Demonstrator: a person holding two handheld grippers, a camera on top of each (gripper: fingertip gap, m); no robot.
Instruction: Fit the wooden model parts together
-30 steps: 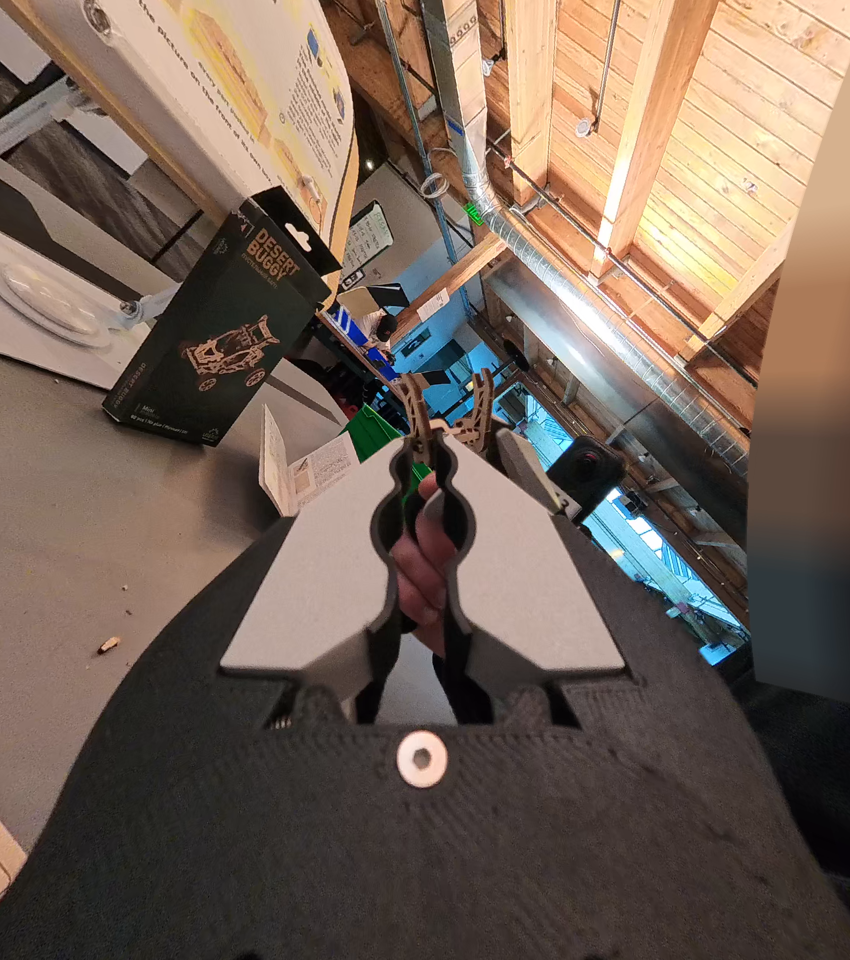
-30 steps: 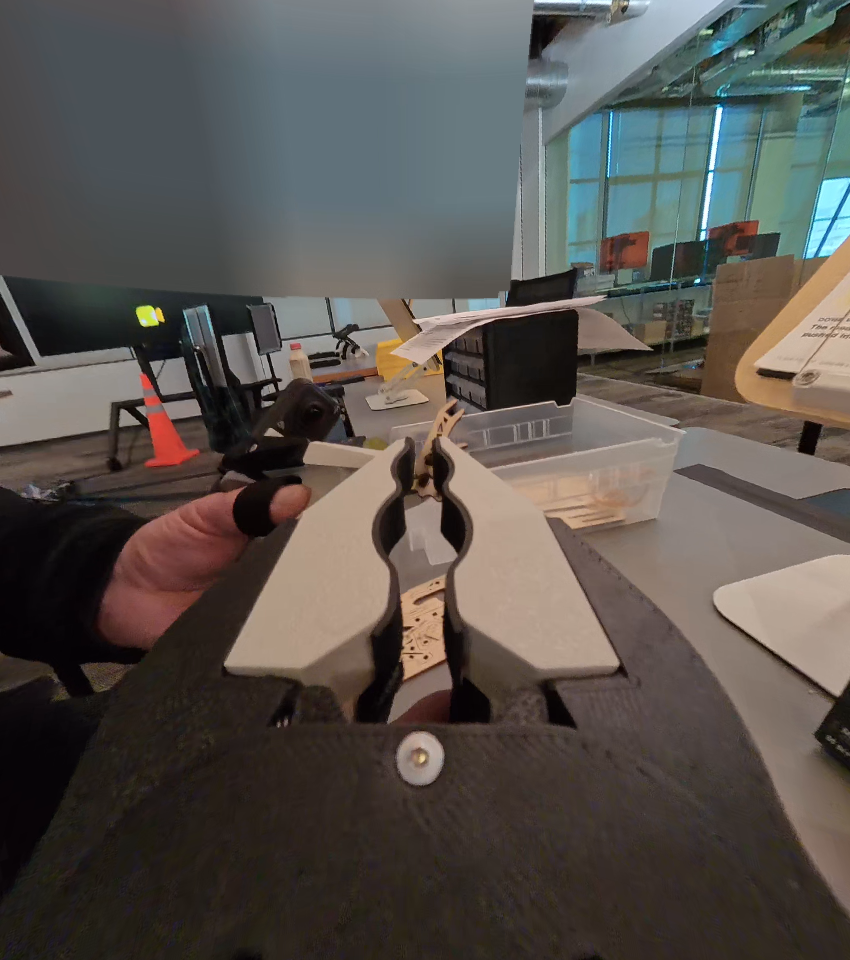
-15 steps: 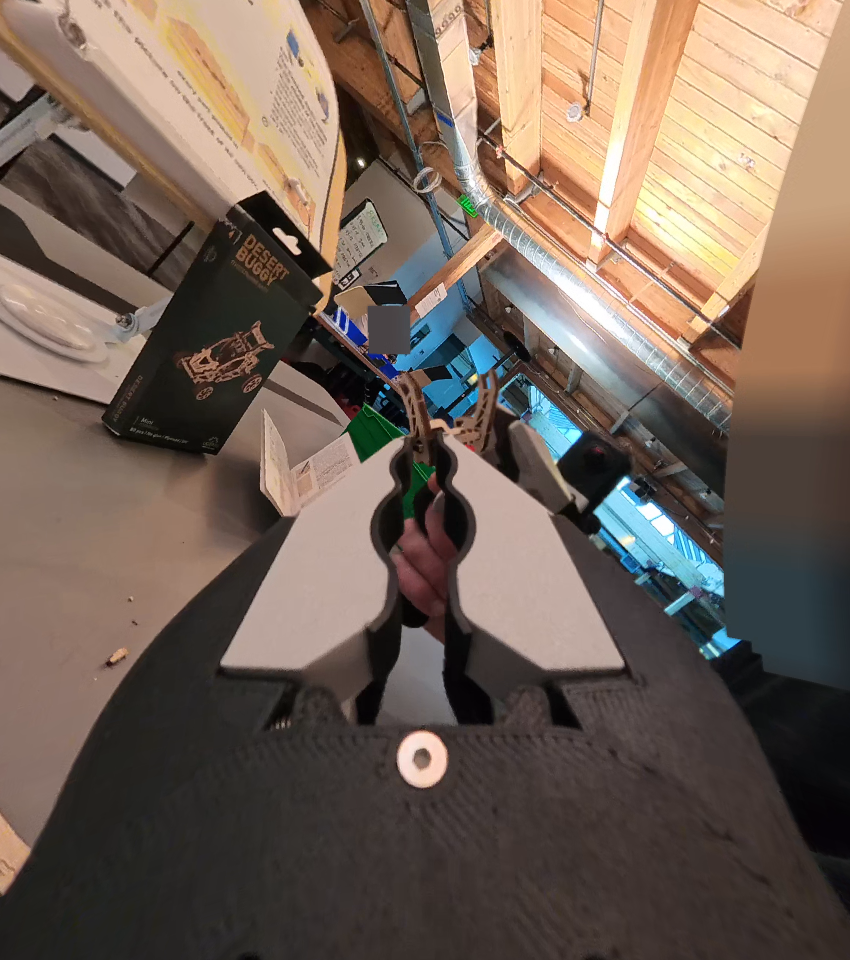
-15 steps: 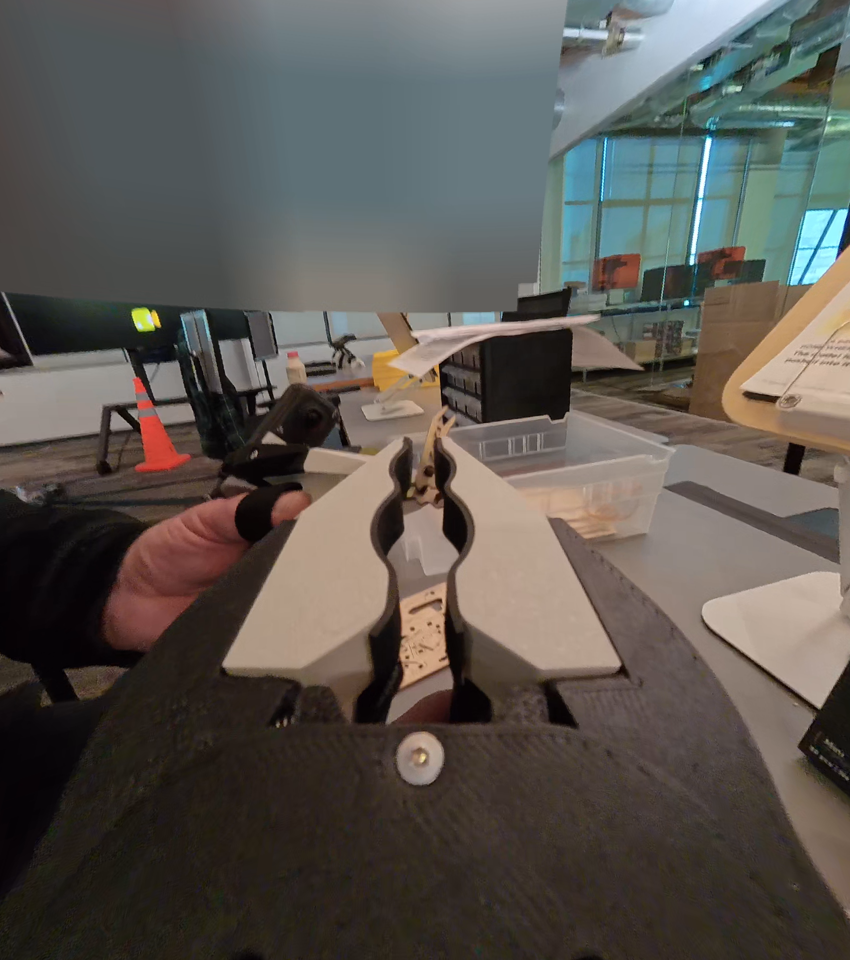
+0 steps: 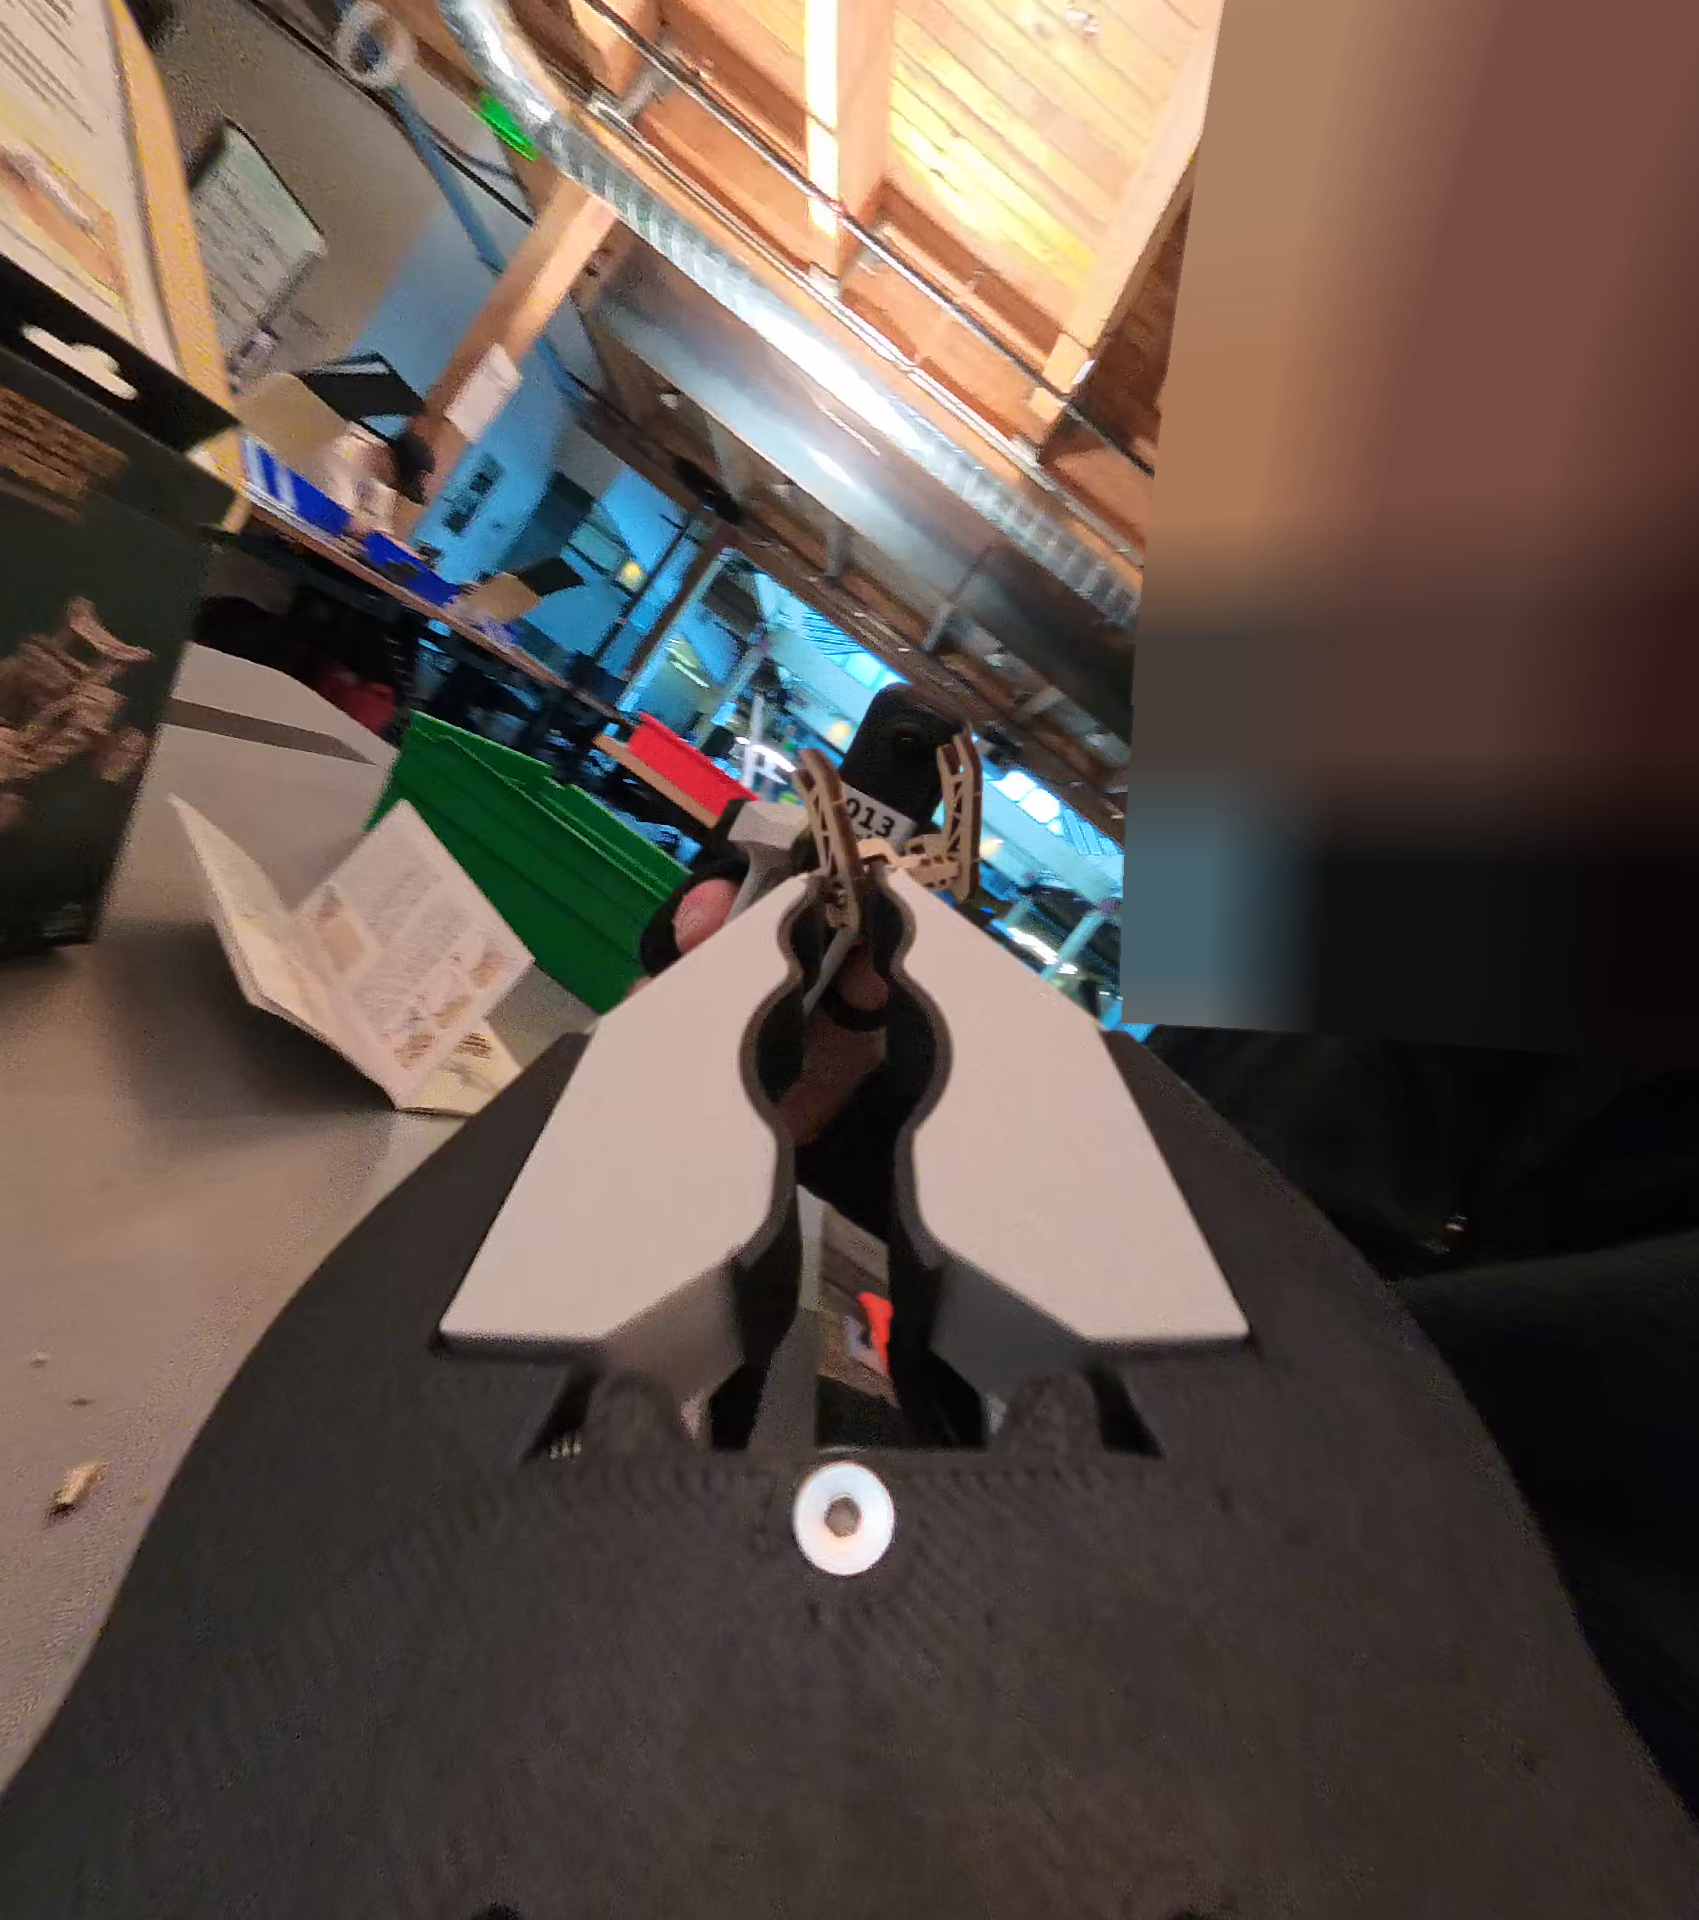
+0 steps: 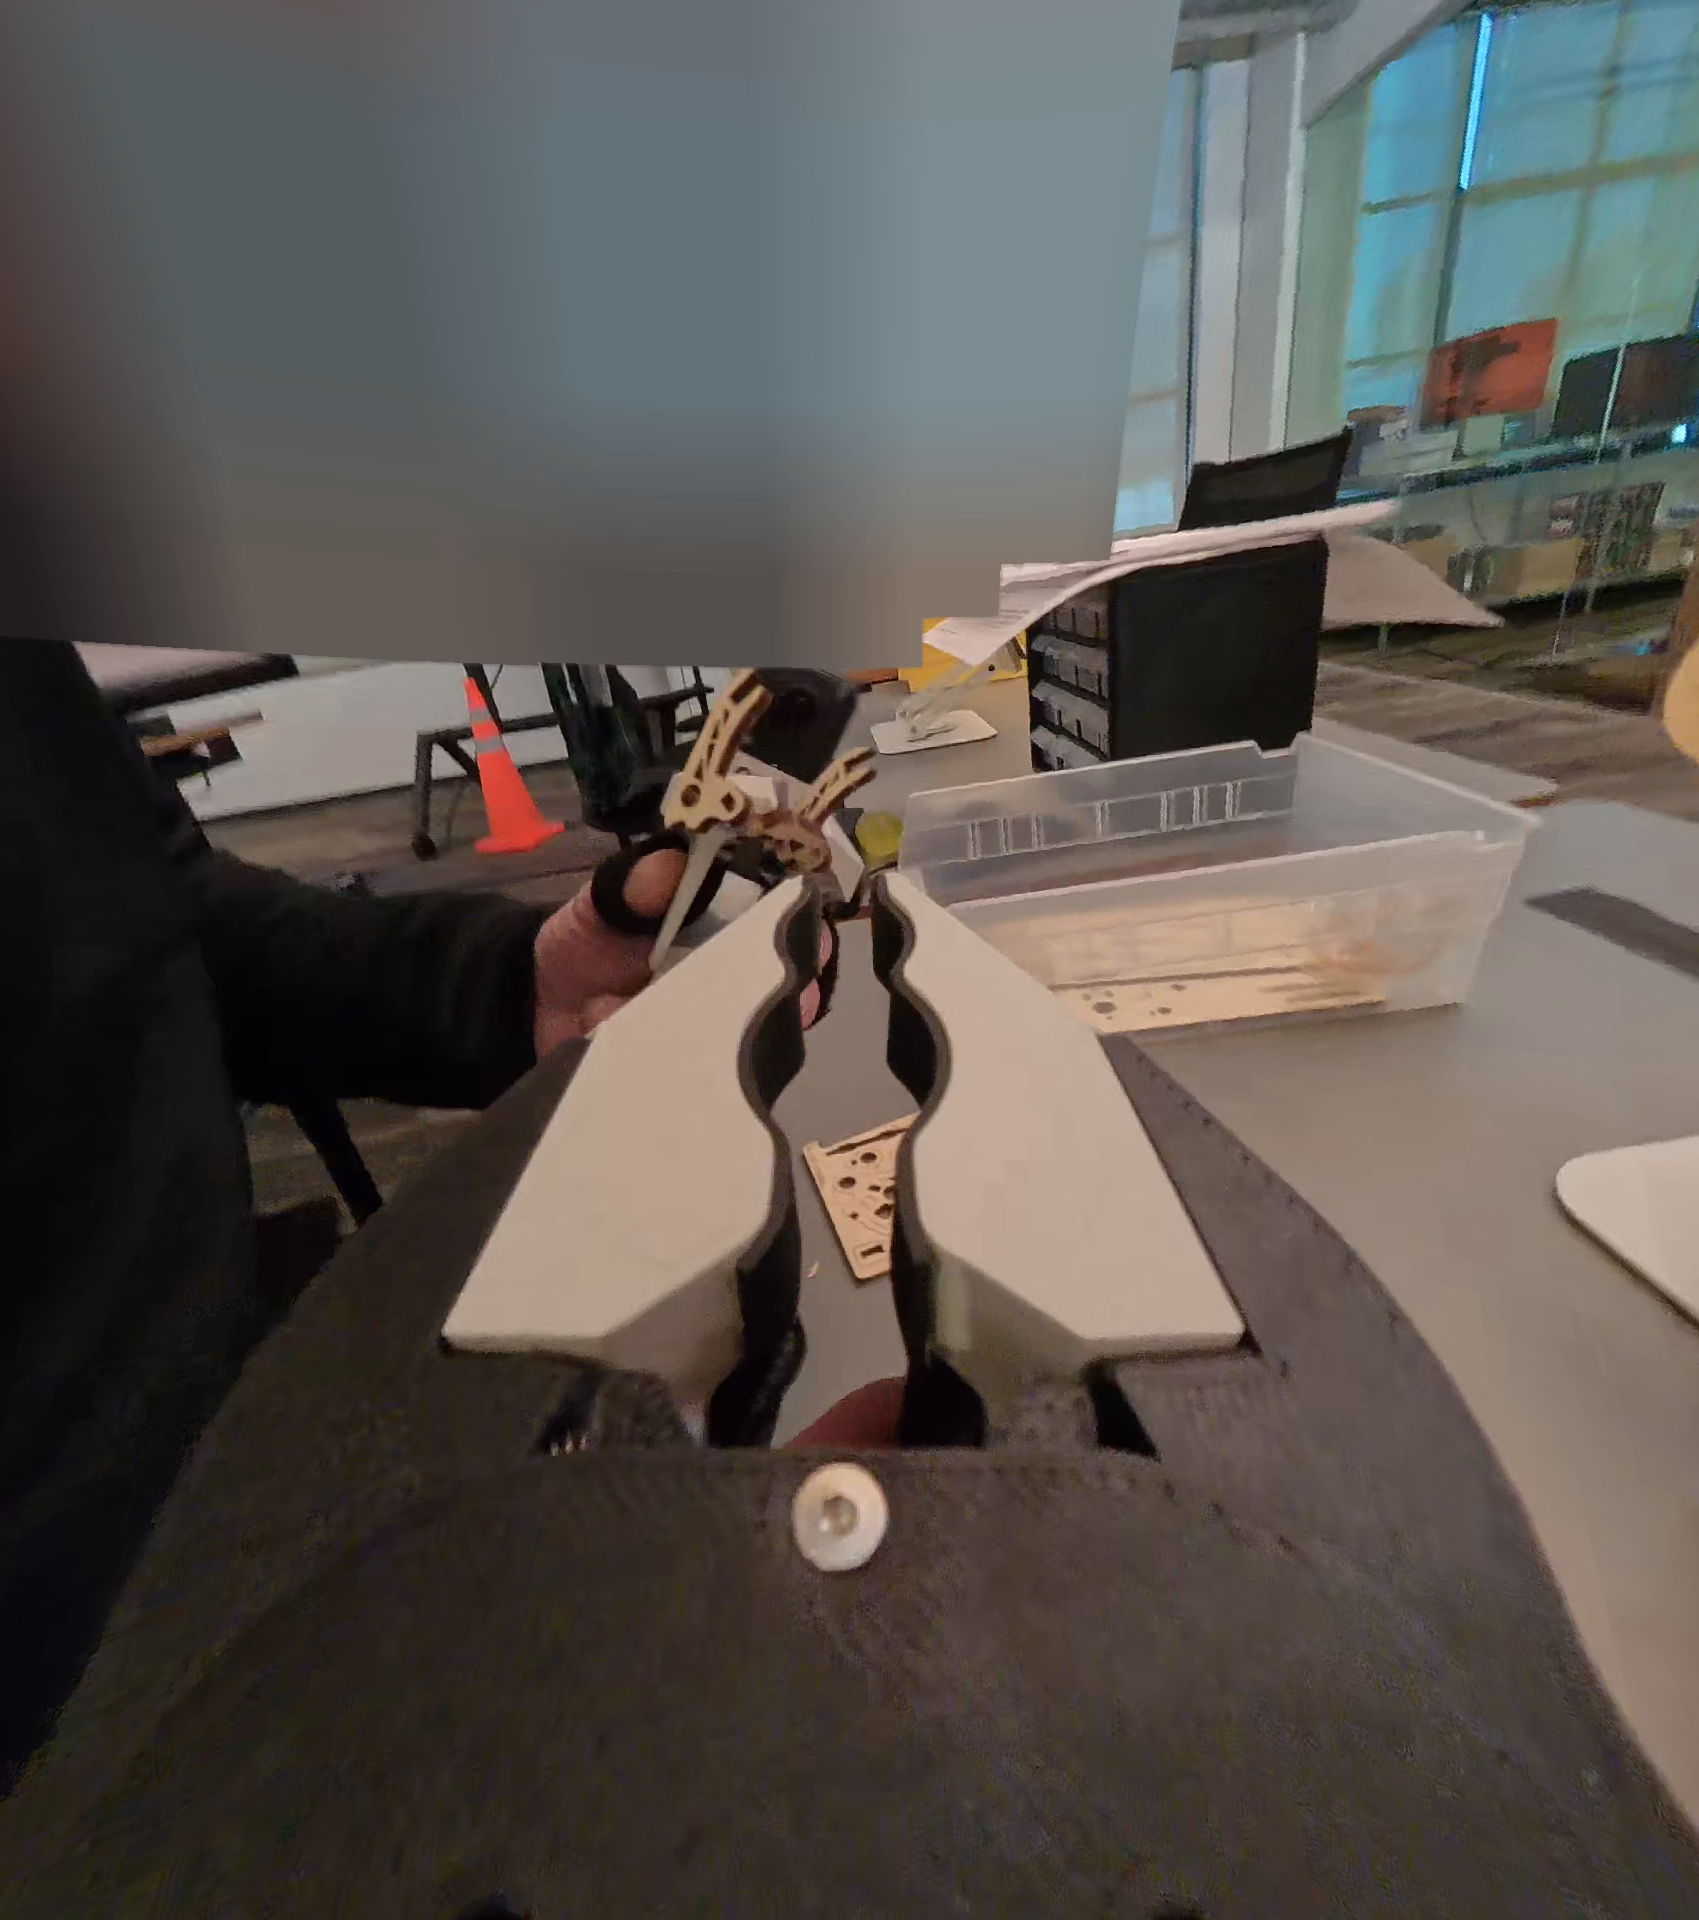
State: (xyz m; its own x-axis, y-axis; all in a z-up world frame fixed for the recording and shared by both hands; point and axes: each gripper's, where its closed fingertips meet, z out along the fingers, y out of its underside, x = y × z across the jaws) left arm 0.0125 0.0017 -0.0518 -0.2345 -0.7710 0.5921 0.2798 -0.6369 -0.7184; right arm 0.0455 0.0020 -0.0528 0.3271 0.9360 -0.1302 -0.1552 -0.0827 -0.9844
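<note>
One clear plastic bin (image 6: 1240, 894) with pale wooden sheets (image 6: 1229, 982) inside; left gripper (image 5: 843, 896) clamped on wooden model assembly (image 5: 829, 831), right gripper (image 6: 843, 896) fingers slightly apart.

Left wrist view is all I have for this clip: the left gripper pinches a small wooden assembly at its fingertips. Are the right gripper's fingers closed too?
Observer: No. In the right wrist view the right gripper has its fingers apart, and the grey table shows between them.
Operator: Where are the spare parts kept?
Observer: A clear plastic bin stands on the table beyond the fingertips, with wooden sheets inside.
Operator: Is anything lying loose?
Observer: One punched wooden sheet lies flat on the table, seen between the right gripper's fingers.
</note>
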